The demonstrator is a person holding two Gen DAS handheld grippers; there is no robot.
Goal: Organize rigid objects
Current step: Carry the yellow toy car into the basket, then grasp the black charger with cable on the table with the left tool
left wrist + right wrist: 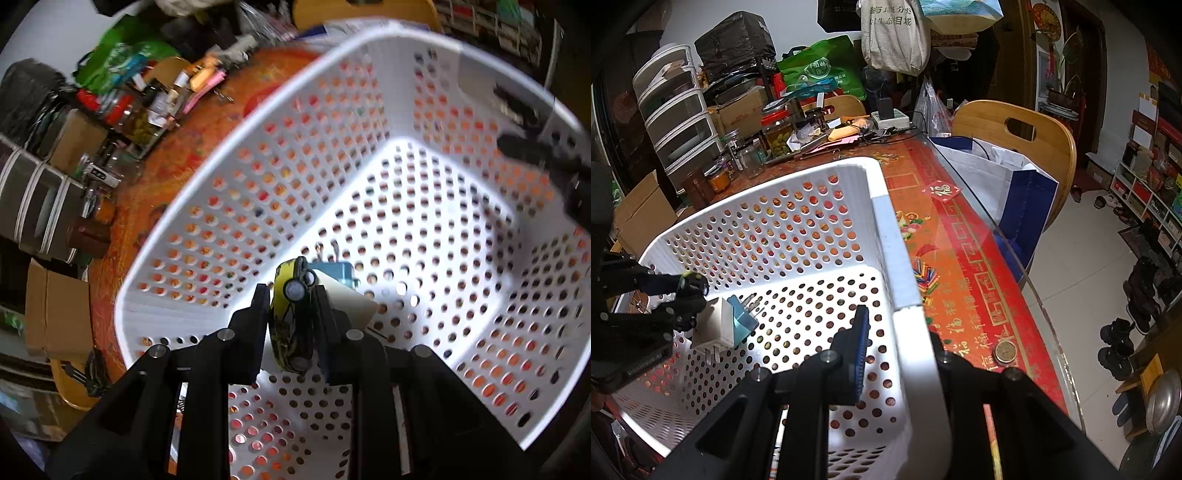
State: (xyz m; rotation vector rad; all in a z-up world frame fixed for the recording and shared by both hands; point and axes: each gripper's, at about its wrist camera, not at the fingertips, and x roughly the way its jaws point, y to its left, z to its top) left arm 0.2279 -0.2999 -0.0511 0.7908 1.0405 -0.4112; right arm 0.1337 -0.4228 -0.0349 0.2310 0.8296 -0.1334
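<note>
black left gripper fills the foreground, its two fingers pinched on the flanks of a small yellow-and-black toy car. the car's long axis runs straight along the fingers, one wheel facing the lens, nose aimed down into the white perforated plastic basket. it hangs just above a white plug adapter and a blue-faced plug lying on the basket floor, so release looks like the next call. over to the right, the right gripper straddles the basket's near wall, one blue-padded finger inside and one outside, seemingly steadying it; whether it truly clamps, cannot tell. a coin sits on the red tablecloth beyond.
</note>
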